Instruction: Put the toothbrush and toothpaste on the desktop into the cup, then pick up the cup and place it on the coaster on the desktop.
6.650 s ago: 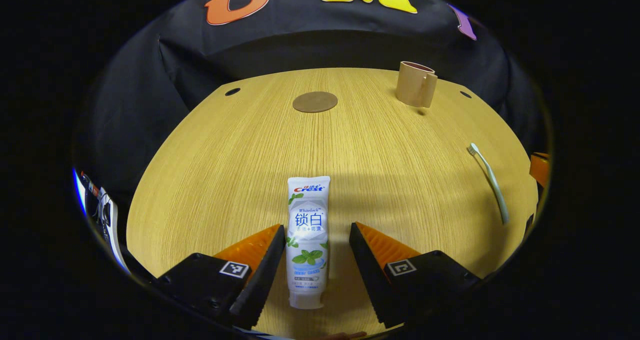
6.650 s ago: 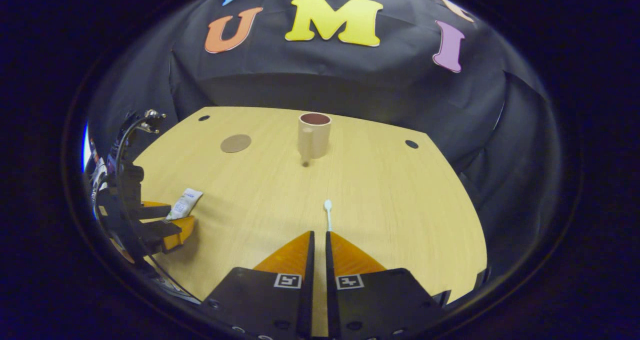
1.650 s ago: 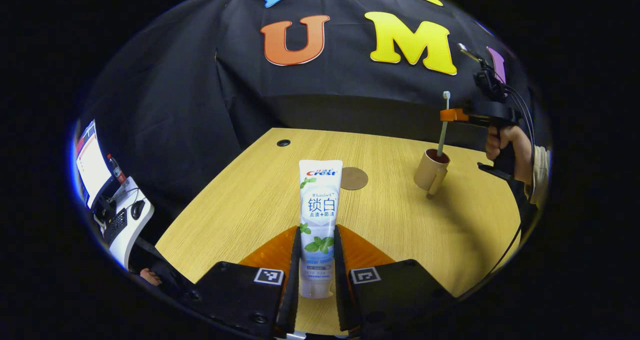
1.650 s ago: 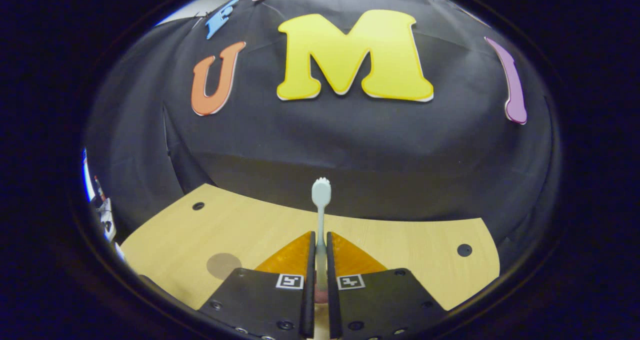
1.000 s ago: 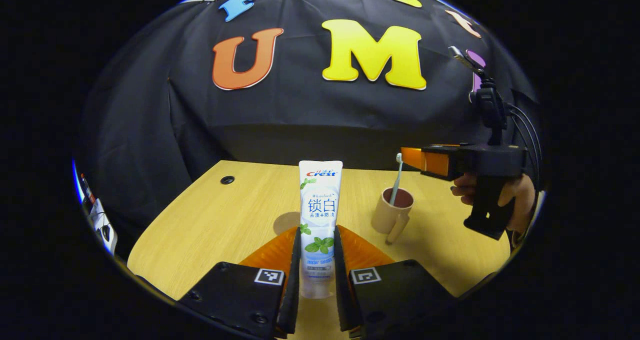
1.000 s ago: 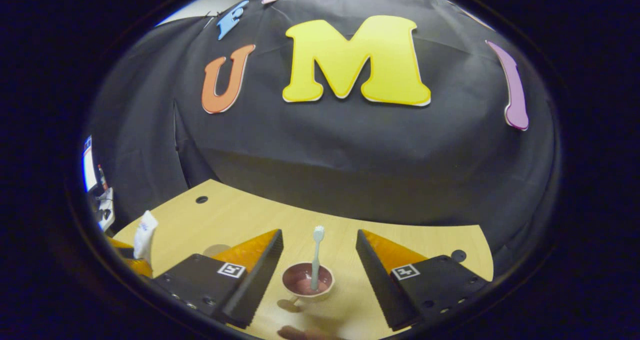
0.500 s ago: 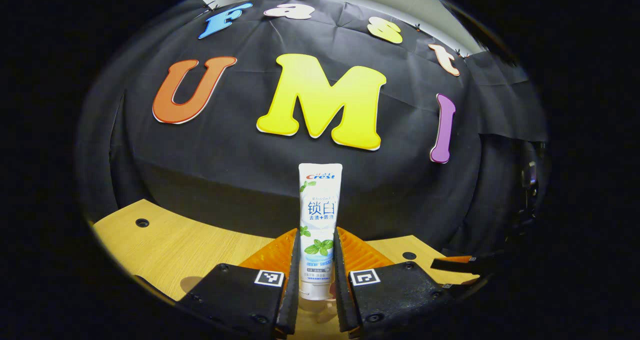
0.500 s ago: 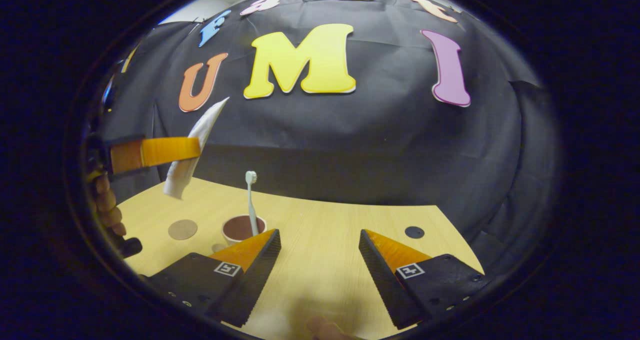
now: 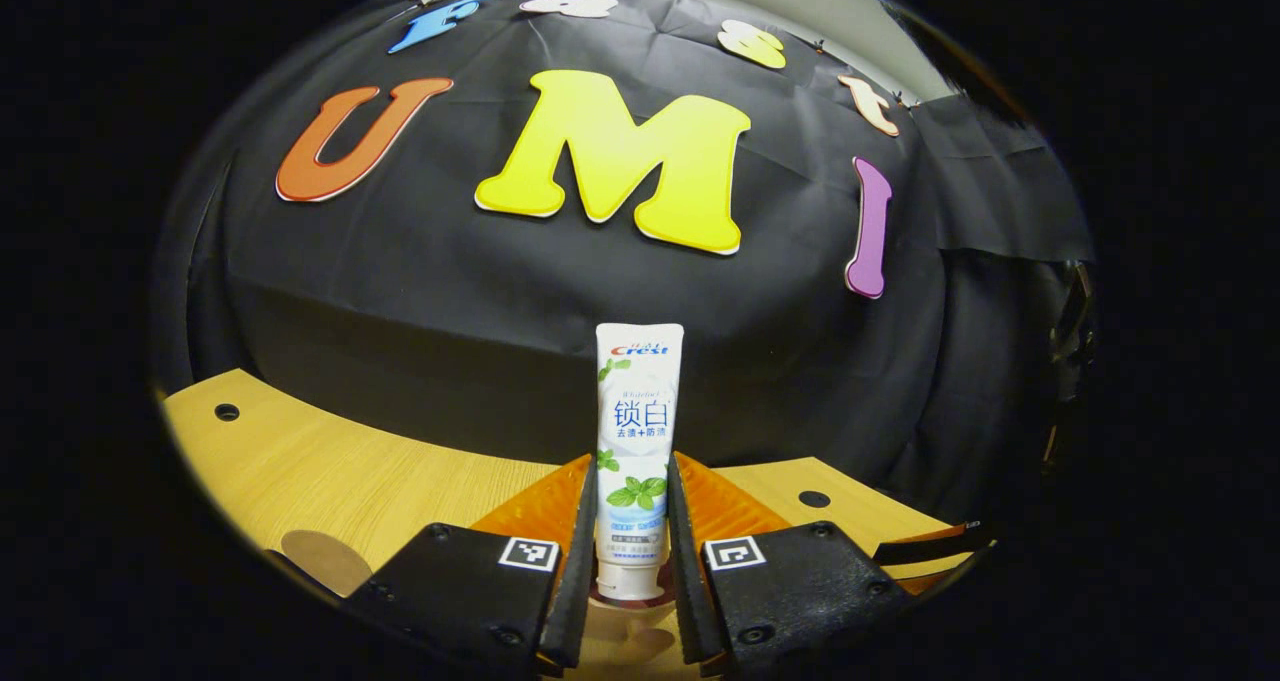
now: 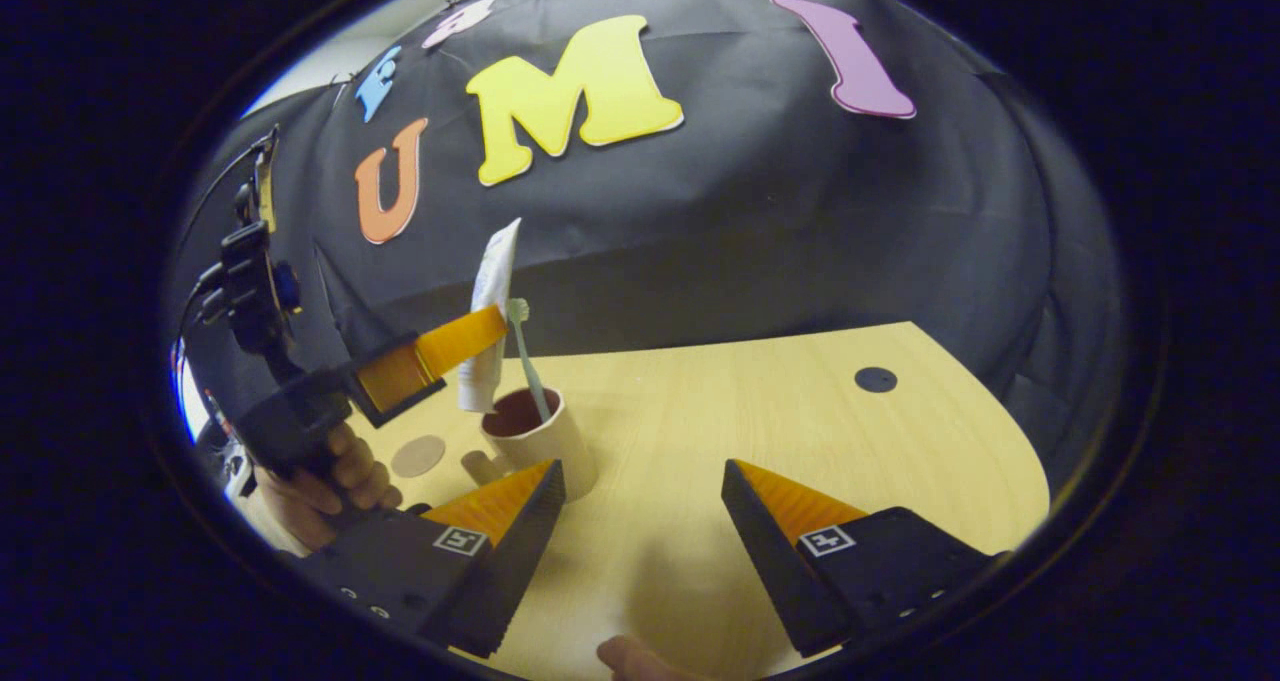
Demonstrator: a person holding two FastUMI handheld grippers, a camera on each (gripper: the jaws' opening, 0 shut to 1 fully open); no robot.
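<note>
My left gripper (image 9: pixel 622 561) is clenched on the toothpaste (image 9: pixel 636 431), both fingers pressing its sides, the tube upright with its cap down and its flat end up. In the right gripper view I see that same gripper (image 10: pixel 470 336) coming in from the left, held by a hand (image 10: pixel 320 481), with the tube (image 10: pixel 490 311) hanging just above the cup (image 10: pixel 545 441), its cap at about the level of the rim; I cannot tell if it has entered yet. The toothbrush (image 10: pixel 527 356) already stands in the cup, leaning, bristles up, close beside the tube. The cup sits on the desk (image 10: pixel 760 411), handle towards me, and the coaster (image 10: pixel 417 455) lies bare to its left, near it but apart. In the left gripper view the coaster (image 9: pixel 325 559) shows at the lower left on the desk (image 9: pixel 330 461). My right gripper (image 10: pixel 640 491) is released, fingers spread wide and gripping nothing, its left finger just beside the cup.
</note>
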